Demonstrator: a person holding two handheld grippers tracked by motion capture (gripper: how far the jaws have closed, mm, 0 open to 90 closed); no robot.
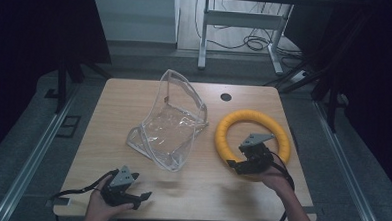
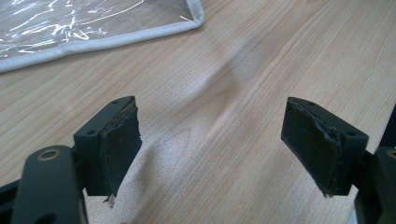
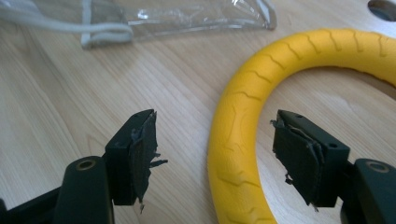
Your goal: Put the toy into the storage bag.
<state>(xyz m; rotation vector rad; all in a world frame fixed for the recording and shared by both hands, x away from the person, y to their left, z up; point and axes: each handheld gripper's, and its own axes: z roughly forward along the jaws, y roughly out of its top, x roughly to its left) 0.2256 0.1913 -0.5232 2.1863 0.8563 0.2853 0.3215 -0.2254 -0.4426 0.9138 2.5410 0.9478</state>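
A yellow foam ring [image 1: 253, 137] lies flat on the right half of the wooden table [image 1: 124, 112]. My right gripper [image 1: 237, 166] hovers at the ring's near-left rim, open, its jaws straddling the yellow ring [image 3: 233, 154] without touching it. A clear plastic pouch [image 1: 169, 122] with white piping stands open in the middle of the table. My left gripper [image 1: 142, 196] rests near the front left edge, held by a hand, open over bare wood. In the left gripper view the pouch's edge [image 2: 107, 39] lies well ahead of the jaws. The right gripper view has the pouch [image 3: 154, 18] at top left.
A round cable hole [image 1: 226, 97] sits in the table's far side. Beyond the table stand a white desk frame [image 1: 237, 27] and loose floor cables [image 1: 254, 42]. Metal rails [image 1: 29, 158] run along the floor on both sides.
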